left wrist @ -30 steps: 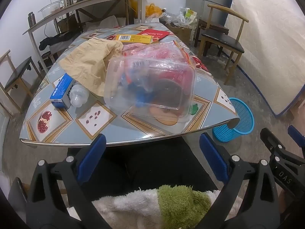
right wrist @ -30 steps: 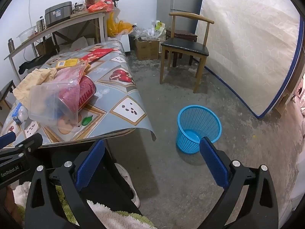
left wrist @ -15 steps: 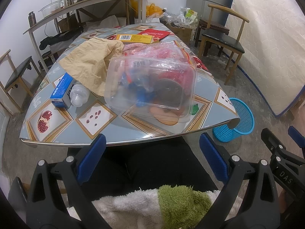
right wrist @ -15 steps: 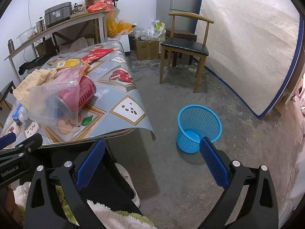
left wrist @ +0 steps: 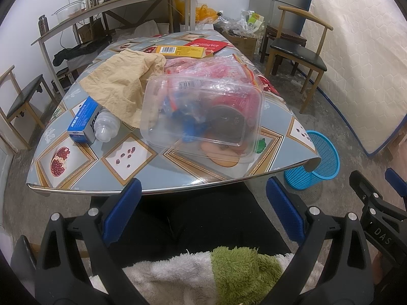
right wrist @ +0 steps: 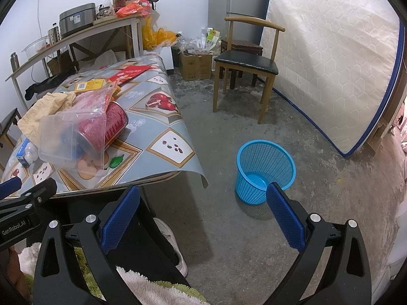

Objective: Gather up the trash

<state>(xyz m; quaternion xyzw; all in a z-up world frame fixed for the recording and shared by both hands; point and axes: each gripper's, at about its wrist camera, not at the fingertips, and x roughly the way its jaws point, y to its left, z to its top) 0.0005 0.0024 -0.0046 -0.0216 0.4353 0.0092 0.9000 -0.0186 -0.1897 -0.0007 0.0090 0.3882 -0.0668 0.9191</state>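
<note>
Trash lies on the patterned table (left wrist: 132, 162): a clear plastic container (left wrist: 201, 117) over a red can (left wrist: 229, 101), a crumpled tan paper (left wrist: 119, 78), a blue box (left wrist: 84, 119) beside a clear bottle (left wrist: 105, 127), a yellow box (left wrist: 182, 50) and a pink plastic bag (left wrist: 203, 68). A blue mesh bin (right wrist: 264, 170) stands on the floor right of the table; it also shows in the left wrist view (left wrist: 318, 165). My left gripper (left wrist: 203, 211) is open and empty, short of the table's near edge. My right gripper (right wrist: 203, 216) is open and empty above the floor, left of the bin.
A wooden chair (right wrist: 246, 63) stands beyond the bin, with a mattress (right wrist: 330, 71) leaning on the right wall. A cluttered shelf (left wrist: 114, 2) stands behind the table. A second chair (left wrist: 23, 99) is at the left. Cardboard boxes (right wrist: 195, 63) sit at the back.
</note>
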